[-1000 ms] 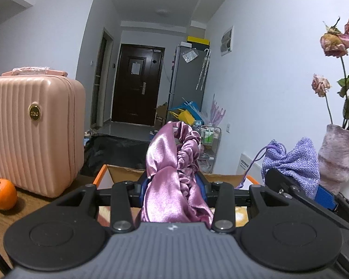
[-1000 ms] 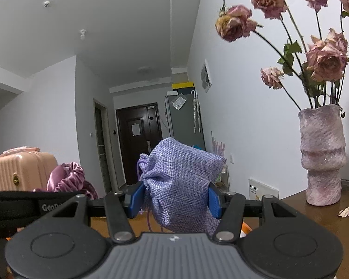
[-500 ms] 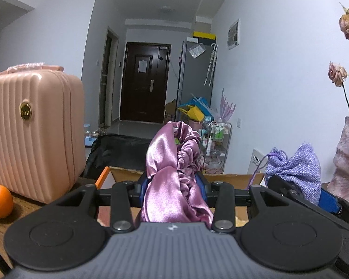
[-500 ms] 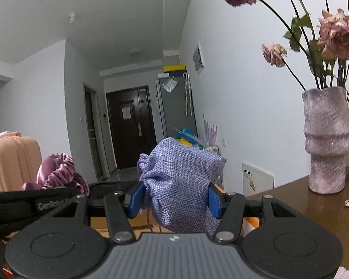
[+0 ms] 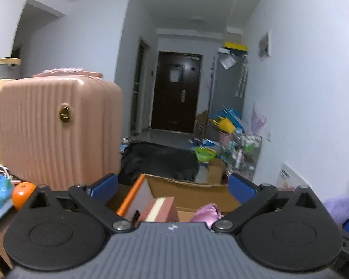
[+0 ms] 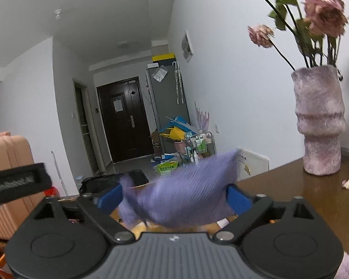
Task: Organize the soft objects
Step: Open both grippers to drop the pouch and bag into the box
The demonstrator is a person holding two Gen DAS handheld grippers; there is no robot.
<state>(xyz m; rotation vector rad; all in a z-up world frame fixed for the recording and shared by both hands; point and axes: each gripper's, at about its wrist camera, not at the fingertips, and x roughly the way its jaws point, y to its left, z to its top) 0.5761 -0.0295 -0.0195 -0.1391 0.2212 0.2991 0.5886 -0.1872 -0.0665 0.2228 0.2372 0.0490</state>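
Dropping 2 soft things into the cardboard box (image 5: pixel 193 189) at once, judging by how they lie. Left gripper (image 5: pixel 172 183): jaws just sprung wide apart, nothing between the blue pads (image 5: pixel 104 183); the pink satin scrunchie (image 5: pixel 208 211) already down inside the box, beside a small reddish carton (image 5: pixel 161 209). Right gripper (image 6: pixel 174 197): jaws likewise just opened to full spread, the purple woven pouch (image 6: pixel 181 193) blurred between them, apparently slipping free and not pinched by either pad (image 6: pixel 238 197); whether it touches one pad, hard to tell. To finish well: keep both tools level and still over the box until the pouch clears the pads, no early pull-back that could drag its drawstring along. Hold the right gripper over the box opening, not over the brown desk (image 6: pixel 314 197), since the pouch is light and could catch on the rim and tumble out. Mind the vase (image 6: pixel 320 125) of dried roses to the right when backing away; a swing of the wrist that way risks toppling it. Pink suitcase (image 5: pixel 58 127) and orange (image 5: pixel 23 194) on the left sit well apart, no concern.
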